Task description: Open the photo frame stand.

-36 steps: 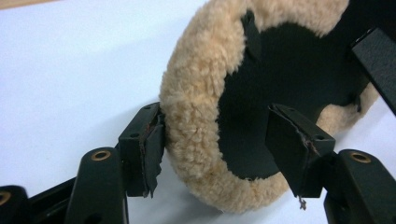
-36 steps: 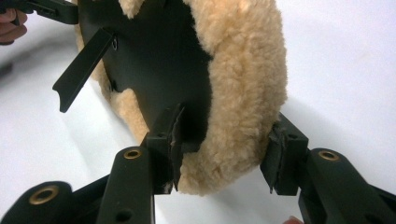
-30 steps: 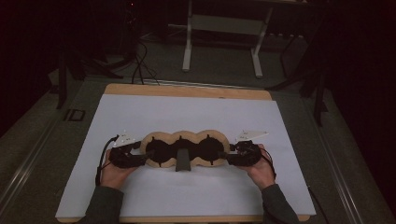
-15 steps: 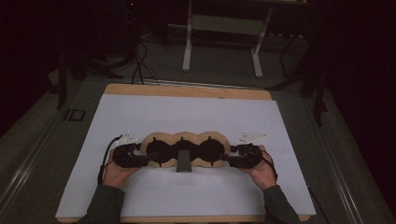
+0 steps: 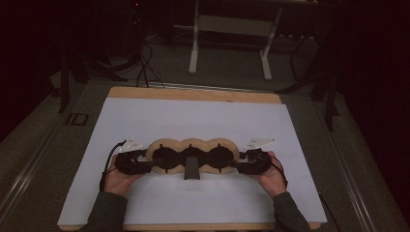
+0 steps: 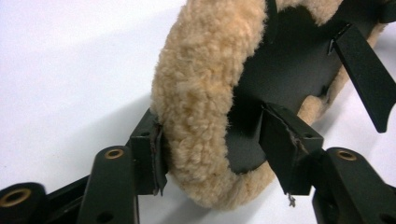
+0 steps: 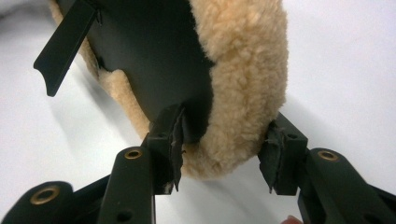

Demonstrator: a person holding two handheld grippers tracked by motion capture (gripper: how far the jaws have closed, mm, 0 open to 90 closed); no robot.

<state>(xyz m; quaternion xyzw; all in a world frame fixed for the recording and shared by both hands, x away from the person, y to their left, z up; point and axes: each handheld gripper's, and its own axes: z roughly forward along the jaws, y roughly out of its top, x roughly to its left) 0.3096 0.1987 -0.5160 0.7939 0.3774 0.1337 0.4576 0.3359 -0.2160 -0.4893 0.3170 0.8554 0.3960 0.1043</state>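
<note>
A long tan fleece pad [image 5: 220, 157] with three black round lobes lies across the near half of the white sheet [image 5: 193, 116], and a black strap [image 5: 192, 169] sticks out from its middle. My left gripper [image 5: 147, 164] holds its left end and my right gripper [image 5: 237, 164] its right end. In the left gripper view the jaws [image 6: 215, 149] straddle the fleece rim [image 6: 201, 93], one pad on the wool and one on the black inner face. The right gripper [image 7: 224, 147] clamps the other rim [image 7: 243, 70] the same way.
The white sheet covers a wooden board [image 5: 193, 94] whose edge shows at the far side. Beyond it, on the dark floor, stand a white table frame [image 5: 229, 24] and some cables [image 5: 145, 63]. Grey plates top both grippers.
The pad and both grippers have shifted slightly toward the person; the hold at each end looks the same.
</note>
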